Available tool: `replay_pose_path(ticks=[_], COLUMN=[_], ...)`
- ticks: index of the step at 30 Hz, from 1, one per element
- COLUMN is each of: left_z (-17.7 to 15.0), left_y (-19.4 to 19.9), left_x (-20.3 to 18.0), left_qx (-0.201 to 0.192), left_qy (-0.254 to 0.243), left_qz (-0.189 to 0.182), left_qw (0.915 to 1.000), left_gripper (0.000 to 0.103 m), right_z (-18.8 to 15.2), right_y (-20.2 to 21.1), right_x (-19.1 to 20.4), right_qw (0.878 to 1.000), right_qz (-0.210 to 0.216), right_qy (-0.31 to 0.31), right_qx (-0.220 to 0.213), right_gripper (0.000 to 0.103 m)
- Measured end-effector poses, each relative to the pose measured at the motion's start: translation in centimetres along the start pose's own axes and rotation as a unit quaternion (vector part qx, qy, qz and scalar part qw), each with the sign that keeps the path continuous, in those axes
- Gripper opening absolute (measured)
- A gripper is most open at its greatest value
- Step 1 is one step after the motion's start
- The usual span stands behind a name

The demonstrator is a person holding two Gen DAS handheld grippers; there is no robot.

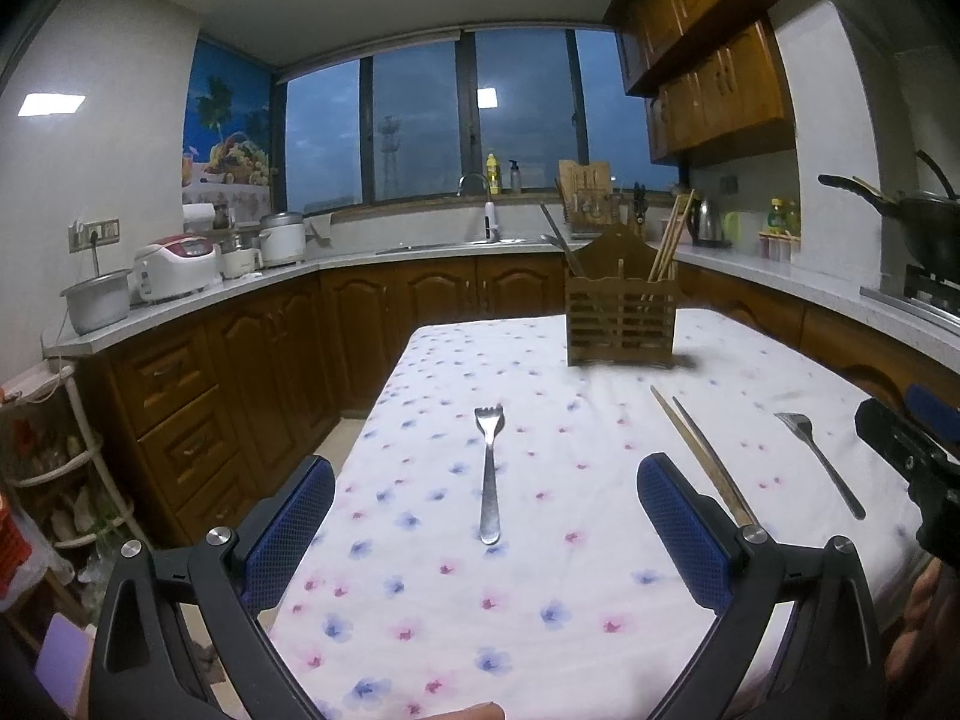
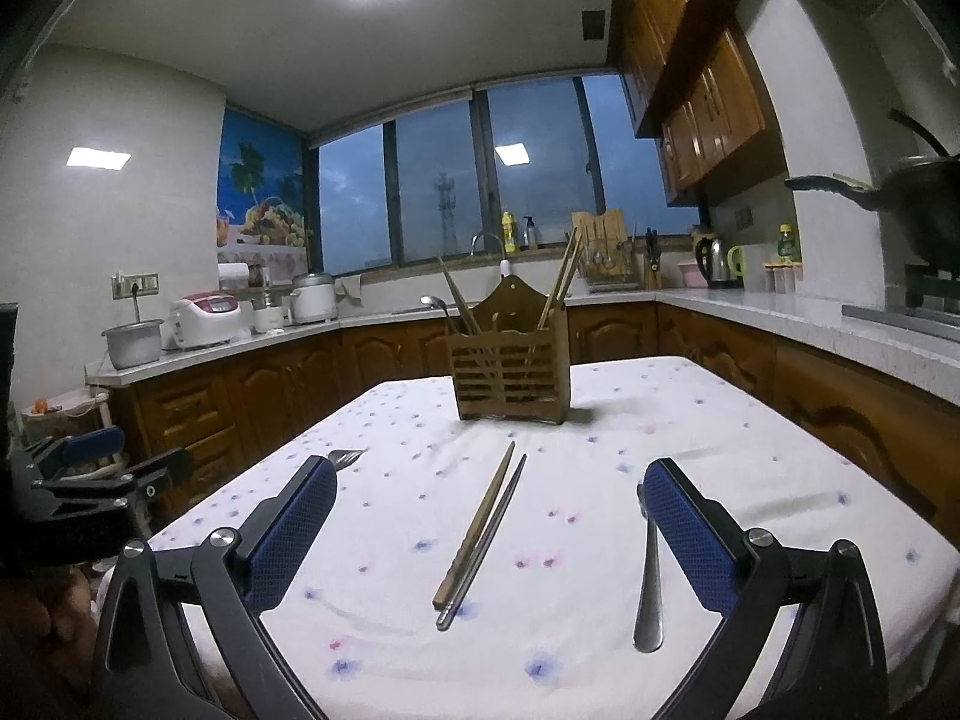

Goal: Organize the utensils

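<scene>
Left wrist: left tool [image 1: 486, 516] gapes wide, empty, above a fork [image 1: 489, 468] near the bench's [image 1: 780, 348] left edge; the holder [image 1: 621, 318] stands at the far edge

Right wrist: right tool [image 2: 489, 531] likewise wide and empty over chopsticks [image 2: 480, 534] mid-bench; seemingly a pickup comes next, needing a low pinch
</scene>
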State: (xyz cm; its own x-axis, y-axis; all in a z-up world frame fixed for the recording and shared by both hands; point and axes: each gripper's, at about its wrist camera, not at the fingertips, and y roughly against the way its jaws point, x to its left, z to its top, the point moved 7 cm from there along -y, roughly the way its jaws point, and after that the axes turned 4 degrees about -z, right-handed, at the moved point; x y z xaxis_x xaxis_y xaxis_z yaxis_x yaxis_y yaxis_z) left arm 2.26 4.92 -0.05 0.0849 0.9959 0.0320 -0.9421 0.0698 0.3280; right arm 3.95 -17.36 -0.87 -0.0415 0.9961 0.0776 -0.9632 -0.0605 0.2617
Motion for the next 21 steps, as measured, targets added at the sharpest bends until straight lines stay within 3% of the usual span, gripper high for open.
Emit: replay_pose_path(ticks=[21], left_z=[0.46], left_y=[0.07], left_x=[0.04], left_qx=[-0.001], left_qy=[-0.001], left_qz=[0.0], left_qw=[1.0], left_gripper=[0.102], right_z=[0.41], right_y=[-0.43], right_x=[0.14], right_qw=[1.0], right_qz=[0.009], right_qy=[0.002], right_qx=[0.002], right_gripper=[0.103])
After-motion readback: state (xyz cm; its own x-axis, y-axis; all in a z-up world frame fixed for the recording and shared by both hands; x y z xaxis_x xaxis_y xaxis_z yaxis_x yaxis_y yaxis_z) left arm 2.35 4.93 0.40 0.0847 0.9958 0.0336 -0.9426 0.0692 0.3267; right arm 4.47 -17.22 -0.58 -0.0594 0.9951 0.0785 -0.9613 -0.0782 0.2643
